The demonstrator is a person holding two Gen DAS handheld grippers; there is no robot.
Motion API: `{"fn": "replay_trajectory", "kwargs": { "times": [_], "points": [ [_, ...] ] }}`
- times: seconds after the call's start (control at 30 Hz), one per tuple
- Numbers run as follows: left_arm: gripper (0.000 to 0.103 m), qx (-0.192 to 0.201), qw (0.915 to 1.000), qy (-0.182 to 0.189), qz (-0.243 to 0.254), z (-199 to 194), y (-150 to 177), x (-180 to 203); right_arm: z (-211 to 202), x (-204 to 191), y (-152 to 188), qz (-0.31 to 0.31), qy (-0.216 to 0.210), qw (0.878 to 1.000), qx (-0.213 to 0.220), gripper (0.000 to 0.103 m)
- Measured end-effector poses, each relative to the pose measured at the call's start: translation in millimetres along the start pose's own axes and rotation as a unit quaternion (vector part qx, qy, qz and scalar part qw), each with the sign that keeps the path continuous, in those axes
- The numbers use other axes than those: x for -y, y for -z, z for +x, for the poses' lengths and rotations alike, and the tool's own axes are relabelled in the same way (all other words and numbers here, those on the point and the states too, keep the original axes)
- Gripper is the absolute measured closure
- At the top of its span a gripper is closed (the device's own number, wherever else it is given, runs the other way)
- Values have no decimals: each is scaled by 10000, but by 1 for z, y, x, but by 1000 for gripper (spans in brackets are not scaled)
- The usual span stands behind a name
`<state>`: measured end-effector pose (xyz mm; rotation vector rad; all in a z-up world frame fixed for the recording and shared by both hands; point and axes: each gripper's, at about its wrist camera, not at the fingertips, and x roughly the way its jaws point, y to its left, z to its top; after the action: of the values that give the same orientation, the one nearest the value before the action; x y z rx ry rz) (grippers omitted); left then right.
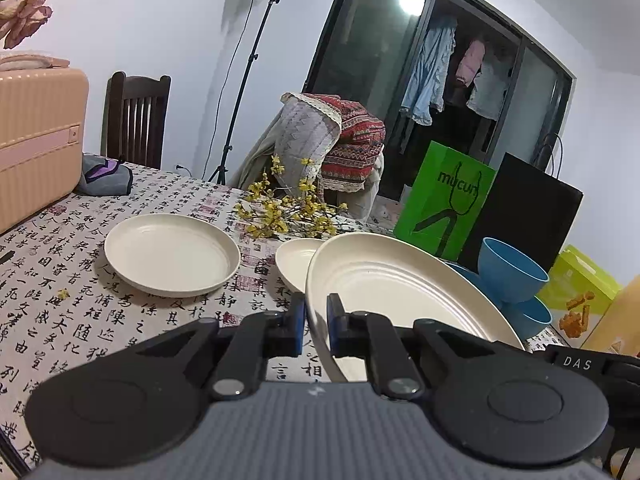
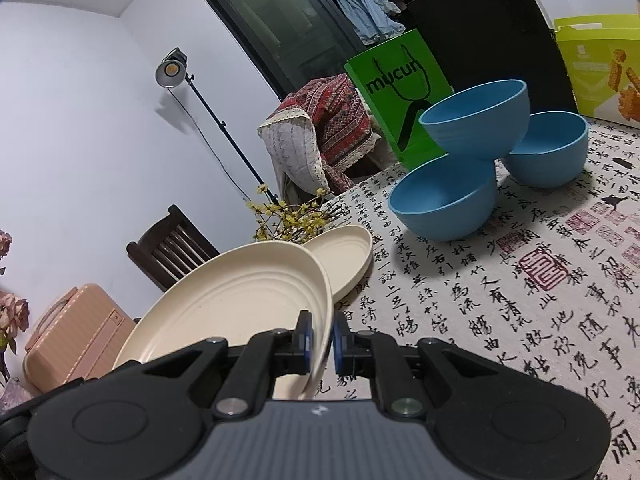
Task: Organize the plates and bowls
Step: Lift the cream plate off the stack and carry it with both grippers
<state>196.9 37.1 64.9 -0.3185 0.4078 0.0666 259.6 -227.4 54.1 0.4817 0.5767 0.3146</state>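
Both grippers clamp the same large cream plate (image 1: 400, 292), one on each side of its rim. The left gripper (image 1: 316, 322) has its blue pads on the near-left rim, centre-bottom of the left view. The right gripper (image 2: 320, 340) pinches the right rim, centre-bottom of the right view. The plate is tilted and looks lifted off the tablecloth (image 2: 480, 300), though I can't confirm clearance.

Other task items:
- second plate (image 1: 172, 254), flat, left-centre of the left view
- small plate (image 2: 344, 256) just behind the held one
- three blue bowls (image 2: 476, 120), upper right of the right view, one perched on the other two

Handling, my read: the plate is stiff, light, probably plastic or melamine, with a smooth, slippery rim. Thin edge grip, so keep both clamps level or it twists out. The perched bowl looks unstable, so take it by the rim first.
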Motion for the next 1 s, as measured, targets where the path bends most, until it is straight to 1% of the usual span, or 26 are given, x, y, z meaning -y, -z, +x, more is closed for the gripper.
{"fn": "replay_trajectory", "kwargs": {
  "times": [0.73, 1.0],
  "points": [
    [91, -30, 9997, 236, 70, -28, 30, 38, -51, 34, 8, 160, 163, 9995, 195, 92],
    [91, -114, 9995, 303, 52, -31, 44, 49, -65, 50, 15, 191, 230, 9993, 226, 93]
  ]
}}
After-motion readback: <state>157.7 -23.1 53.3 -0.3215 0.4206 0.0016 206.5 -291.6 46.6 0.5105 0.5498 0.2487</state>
